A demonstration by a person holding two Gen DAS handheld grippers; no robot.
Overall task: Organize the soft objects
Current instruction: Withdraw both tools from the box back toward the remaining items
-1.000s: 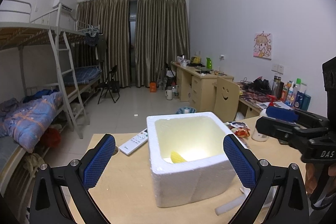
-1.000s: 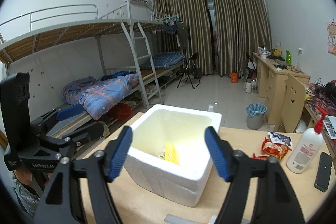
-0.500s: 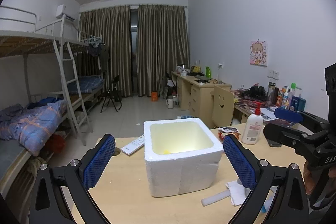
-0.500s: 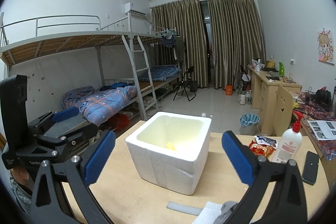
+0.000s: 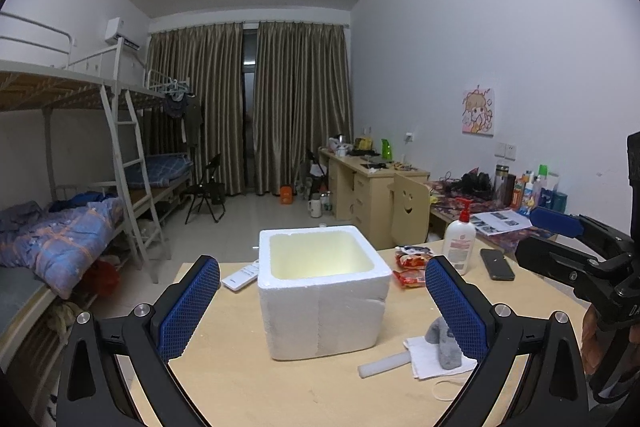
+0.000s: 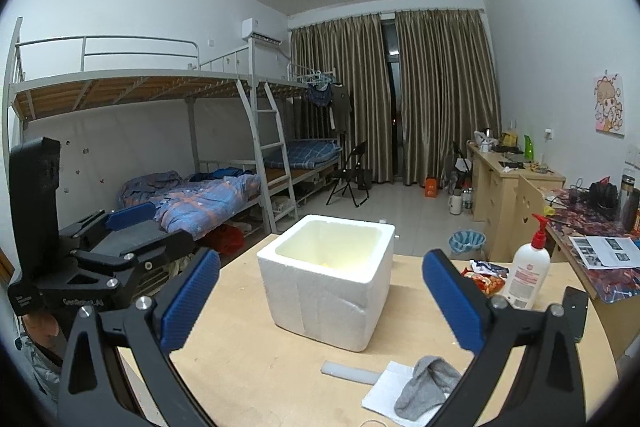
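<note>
Both views are fisheye cameras riding on hand-held grippers, looking forward along their blue-padded fingers and slightly downward over a wooden table [image 5: 240, 379] toward the curtained far end of the room. Each sits close to a white foam box [image 5: 324, 291] at frame centre. The left wrist view has the right gripper [image 5: 576, 247] at its right edge. The right wrist view has the left gripper [image 6: 104, 247] at its left edge. Both share the box, a lotion bottle [image 6: 526, 277], the bunk beds [image 6: 208, 195] and the desks [image 5: 372, 187].
</note>
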